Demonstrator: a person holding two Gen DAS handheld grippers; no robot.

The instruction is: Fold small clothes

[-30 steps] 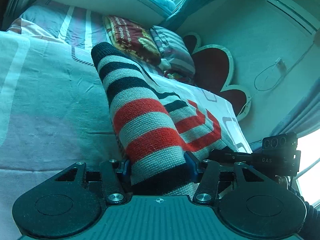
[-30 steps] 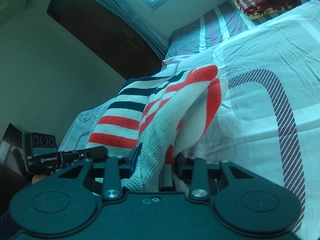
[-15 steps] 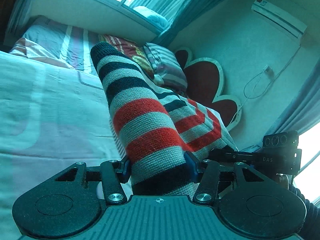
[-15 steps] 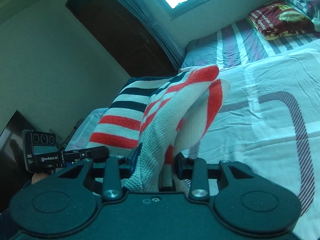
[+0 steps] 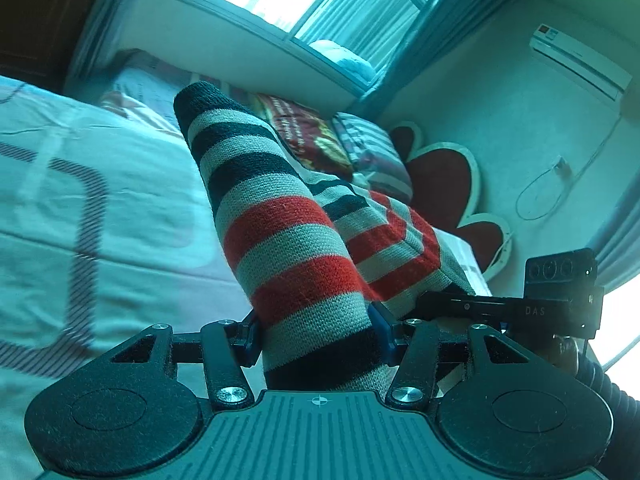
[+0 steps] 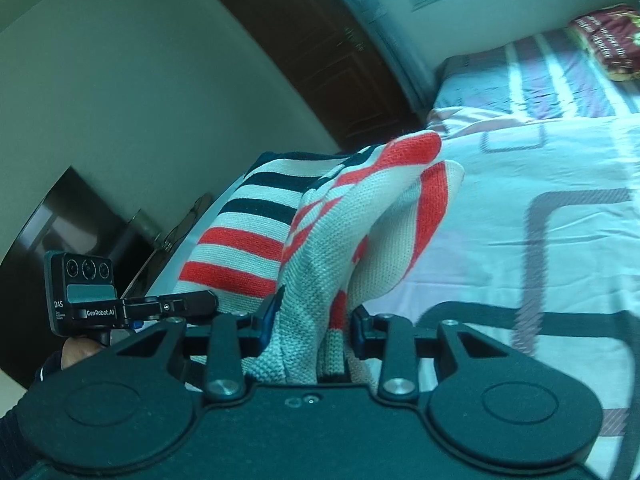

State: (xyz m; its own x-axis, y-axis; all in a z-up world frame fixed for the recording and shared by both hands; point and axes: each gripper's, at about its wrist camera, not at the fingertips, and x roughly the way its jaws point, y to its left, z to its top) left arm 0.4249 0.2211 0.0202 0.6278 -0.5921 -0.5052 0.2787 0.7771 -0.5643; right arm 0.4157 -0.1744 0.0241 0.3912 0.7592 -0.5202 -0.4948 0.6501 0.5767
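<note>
We see a small knitted garment [image 5: 288,240] striped in red, dark navy and pale grey, lifted clear above the bed [image 5: 120,216], whose sheet is pale with dark rounded-rectangle line patterns. The garment is our landmark.

In the left wrist view, the left gripper [image 5: 316,336] is clenched on a thick bunch of the garment: both blue-edged fingers [image 5: 250,338] press into the knit where a dark band meets a grey one. Above that grip the garment rises as a stiff column to a dark cuffed end. To the right of the garment, just beside it, the other gripper's black camera block marked DAS [image 5: 560,292] shows.

In the right wrist view, the right gripper [image 6: 314,330] is likewise clamped on the garment [image 6: 340,240], here on folded layers with the paler inside of the knit facing us. The cloth humps up from the jaws and drapes over to the left, where the striped outer face shows. Left of the garment sits the left gripper's camera block [image 6: 84,292], with a hand [image 6: 80,354] below it.

Beyond the garment in the left view lie a dark red patterned pillow [image 5: 308,136], a striped pillow [image 5: 372,148] and a red heart-shaped headboard [image 5: 444,184]. Above them is a bright window with curtains [image 5: 312,4].
</note>
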